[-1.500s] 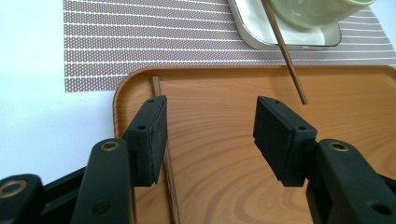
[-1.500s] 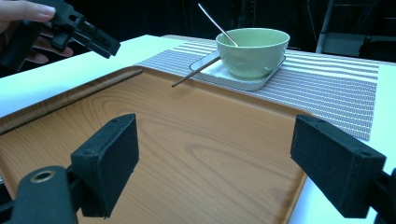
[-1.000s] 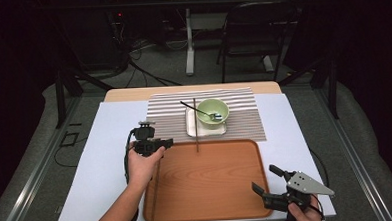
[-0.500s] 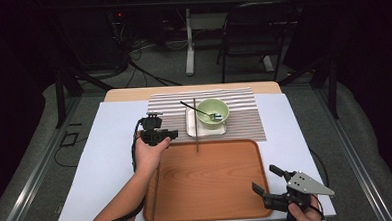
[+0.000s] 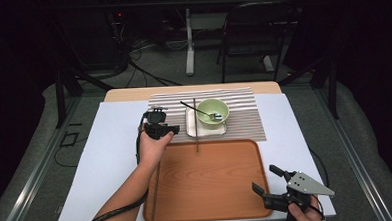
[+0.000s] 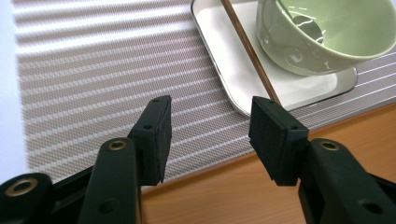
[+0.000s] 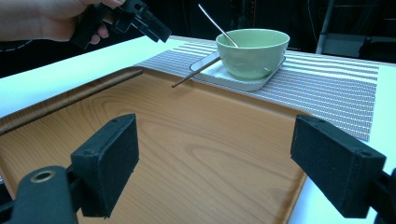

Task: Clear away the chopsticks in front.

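Left gripper (image 5: 160,128) has moved up the desk over the last second, off the left rim of the flat brown wooden tray (image 5: 207,182) and onto the edge of the grey-and-white striped woven placemat (image 5: 244,116). In the left gripper view its jaws have just been reopening a little after a brief squeeze; they stand spread with nothing between them, aimed at the near corner of the small white rectangular dish (image 6: 243,70). On that dish sits the pale green ceramic bowl (image 5: 212,112) with a thin metal spoon (image 5: 200,110) lying in it, handle out to the left. A long thin brown wooden chopstick (image 5: 195,125) lies across the dish just left of the bowl, its near tip over the tray's far edge. Right gripper (image 5: 270,190) has not moved: parked over the tray's near right corner, jaws wide apart, empty. My read: left is lining up on the chopstick or the dish edge, most likely to shift the set onto the tray. No contact yet; the approach is nearly done, the grasp itself not started.
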